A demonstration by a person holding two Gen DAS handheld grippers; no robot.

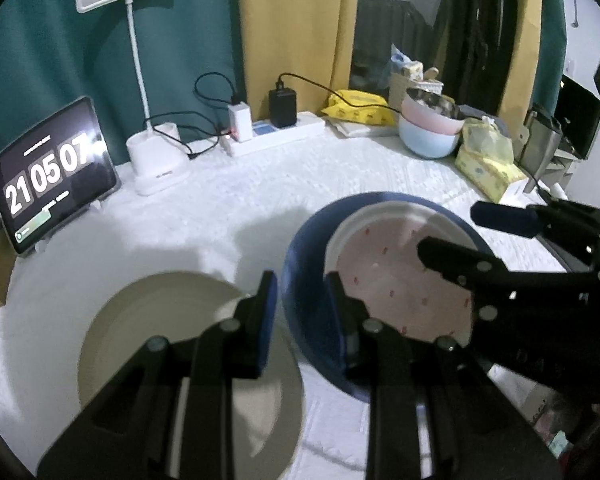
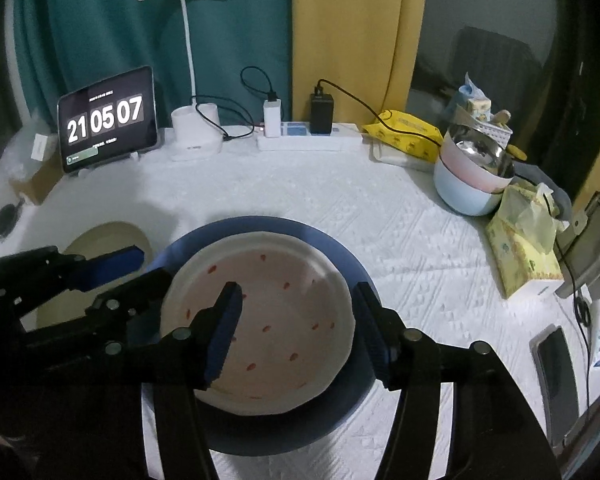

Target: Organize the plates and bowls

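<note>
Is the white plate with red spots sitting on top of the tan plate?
No, the spotted white plate sits inside the big blue plate, while the tan plate lies apart on the table to the left.

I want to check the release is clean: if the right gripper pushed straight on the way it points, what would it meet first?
Most likely the white plate with red specks, nested in the blue plate; the right gripper stands open over it. Depth is unclear.

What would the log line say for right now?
white spotted plate: inside blue plate | right gripper: jaws open above it | left gripper: astride blue rim, grip unclear | beige plate: apart
</note>
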